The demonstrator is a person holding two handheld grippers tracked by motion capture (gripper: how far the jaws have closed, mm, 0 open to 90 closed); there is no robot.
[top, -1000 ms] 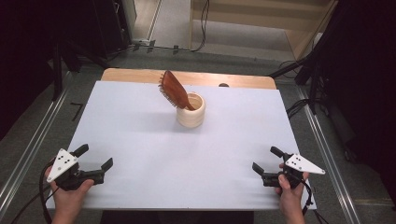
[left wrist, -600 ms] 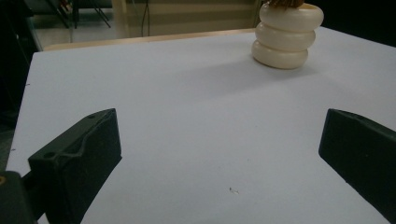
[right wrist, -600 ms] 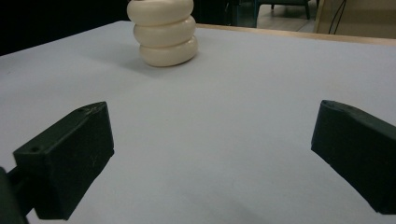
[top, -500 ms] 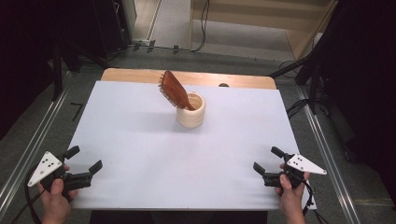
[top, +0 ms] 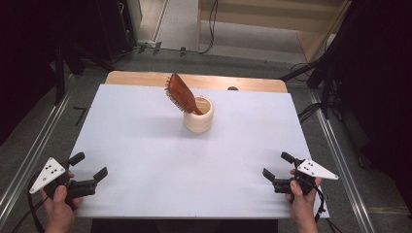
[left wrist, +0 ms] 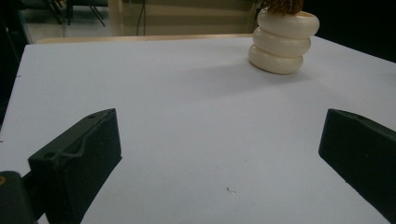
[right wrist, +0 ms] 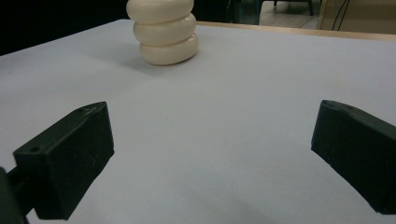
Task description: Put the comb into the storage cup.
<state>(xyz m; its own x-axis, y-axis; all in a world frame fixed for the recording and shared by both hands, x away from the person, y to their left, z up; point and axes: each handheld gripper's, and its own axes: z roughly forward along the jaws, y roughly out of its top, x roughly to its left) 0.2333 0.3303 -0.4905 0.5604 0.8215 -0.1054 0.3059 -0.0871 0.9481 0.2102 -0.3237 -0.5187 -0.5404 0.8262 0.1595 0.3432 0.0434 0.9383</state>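
A cream ribbed cup [top: 198, 116] stands toward the back middle of the white table [top: 145, 145]. A brown wooden hairbrush [top: 180, 93] leans out of it toward the left. The cup also appears far off in the left gripper view [left wrist: 283, 43] and in the right gripper view [right wrist: 163, 31]. My left gripper [top: 88, 166] hovers open at the table's front left corner, nothing between its jaws. At the front right my right gripper [top: 278, 165] is open too, empty, well short of the cup.
A wooden strip [top: 145, 77] runs along the table's back edge. Metal rails [top: 36, 145] flank both sides, cables [top: 311, 109] trail on the floor to the right, and dark stands rise at the back left.
My left gripper swung out to the left past the table corner, then came partly back toward the table. The right gripper has barely moved. Cup and brush are still.
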